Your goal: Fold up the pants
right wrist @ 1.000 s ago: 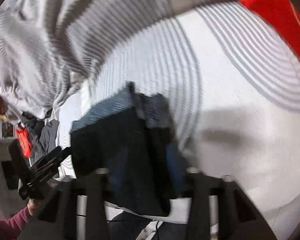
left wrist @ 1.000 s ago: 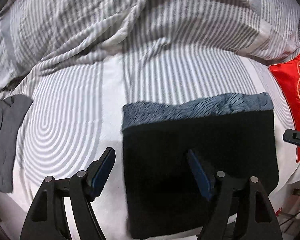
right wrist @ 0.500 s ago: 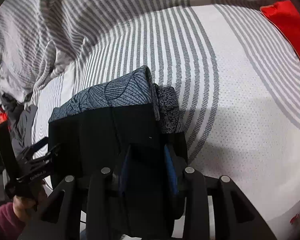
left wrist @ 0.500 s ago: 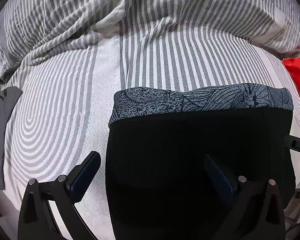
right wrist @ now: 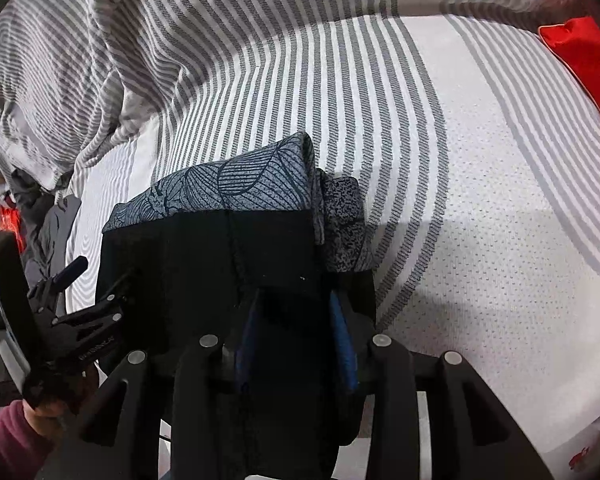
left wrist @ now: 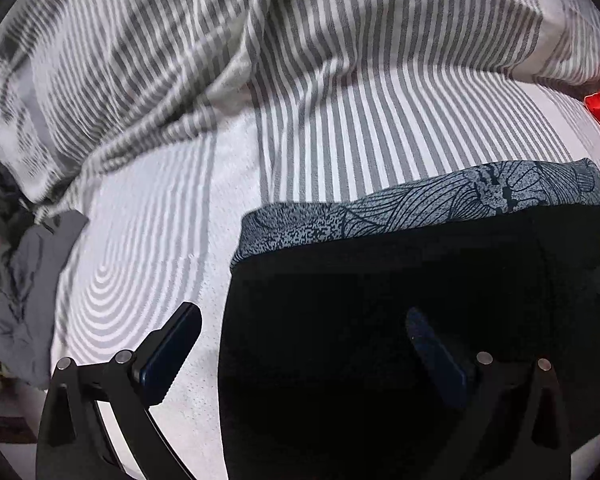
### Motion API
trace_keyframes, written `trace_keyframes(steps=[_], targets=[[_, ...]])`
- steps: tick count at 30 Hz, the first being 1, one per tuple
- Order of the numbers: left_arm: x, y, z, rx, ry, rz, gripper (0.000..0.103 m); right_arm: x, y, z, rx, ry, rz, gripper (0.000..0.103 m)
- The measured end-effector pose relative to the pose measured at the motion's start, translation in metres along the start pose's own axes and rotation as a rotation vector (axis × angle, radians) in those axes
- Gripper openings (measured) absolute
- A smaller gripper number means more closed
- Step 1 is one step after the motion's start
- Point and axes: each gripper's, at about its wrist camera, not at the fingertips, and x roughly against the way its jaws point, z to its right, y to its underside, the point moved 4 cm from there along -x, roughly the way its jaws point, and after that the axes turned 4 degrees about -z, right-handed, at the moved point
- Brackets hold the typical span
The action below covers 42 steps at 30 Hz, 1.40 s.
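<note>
The folded pants (left wrist: pixel 380 320) lie on the striped bed sheet (left wrist: pixel 148 248). They are black, with a blue-grey leaf-print band (left wrist: pixel 420 204) along the far edge. My left gripper (left wrist: pixel 300 344) is wide open, pointing down over the pants' left edge. Its left finger (left wrist: pixel 172 352) hovers over bare sheet and its right one over the black cloth, with nothing pinched. My right gripper (right wrist: pixel 296 312) is at the right end of the pants (right wrist: pixel 204 264), its blue pads closed on a thick fold of black cloth. The left gripper (right wrist: pixel 96 280) also shows there, held by a hand in a maroon sleeve.
A rumpled striped duvet (left wrist: pixel 140 60) is heaped along the far side of the bed. A grey garment (left wrist: pixel 24 280) lies at the left edge. A red cushion (right wrist: pixel 580 52) sits at the far right. Bare sheet (right wrist: pixel 500 240) spreads right of the pants.
My left jaws have spread from part open to fully wide. Both grippers have sunk closer to the pants. The right gripper has settled with the cloth between its pads.
</note>
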Motion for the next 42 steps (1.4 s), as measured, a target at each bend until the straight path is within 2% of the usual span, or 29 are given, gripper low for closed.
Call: trace_keyframes(steps=[3, 6, 7, 10, 13, 16, 18, 20, 25, 29, 33, 36, 42], targets=[[0.008, 0.006, 0.004, -0.012, -0.067, 0.067, 0.103, 0.0, 0.001, -0.002, -0.003, 0.011, 0.013, 0.04], [0.012, 0.007, 0.005, -0.017, -0.105, 0.091, 0.103, 0.002, 0.003, -0.004, -0.012, 0.03, 0.031, 0.044], [0.014, 0.006, 0.004, -0.024, -0.11, 0.087, 0.103, 0.003, 0.004, -0.004, -0.023, 0.041, 0.04, 0.046], [0.022, 0.006, 0.004, -0.05, -0.105, 0.057, 0.103, 0.007, 0.008, -0.002, -0.05, 0.104, 0.037, 0.072], [0.04, 0.013, 0.008, -0.106, -0.12, 0.069, 0.103, 0.02, 0.022, -0.001, -0.106, 0.069, 0.041, 0.074], [0.063, 0.021, 0.013, -0.168, -0.136, 0.109, 0.103, 0.034, 0.038, -0.007, -0.096, 0.101, 0.062, 0.08], [0.073, 0.026, 0.013, -0.18, -0.104, 0.104, 0.103, 0.041, 0.048, -0.01, -0.11, 0.104, 0.063, 0.082], [0.081, 0.033, 0.01, -0.173, -0.039, 0.059, 0.103, 0.049, 0.06, -0.015, -0.131, 0.098, 0.06, 0.084], [0.099, 0.051, -0.001, -0.15, 0.063, -0.025, 0.103, 0.064, 0.083, -0.04, -0.092, 0.123, 0.064, 0.084], [0.111, 0.063, -0.009, -0.136, 0.113, -0.067, 0.103, 0.077, 0.097, -0.061, -0.048, 0.159, 0.068, 0.084], [0.124, 0.073, -0.02, -0.075, 0.17, -0.116, 0.103, 0.088, 0.105, -0.077, -0.028, 0.176, 0.07, 0.084], [0.132, 0.077, -0.026, -0.058, 0.181, -0.131, 0.103, 0.097, 0.111, -0.085, -0.027, 0.181, 0.066, 0.084], [0.148, 0.077, -0.035, -0.073, 0.163, -0.105, 0.103, 0.102, 0.122, -0.1, -0.017, 0.218, 0.05, 0.084]])
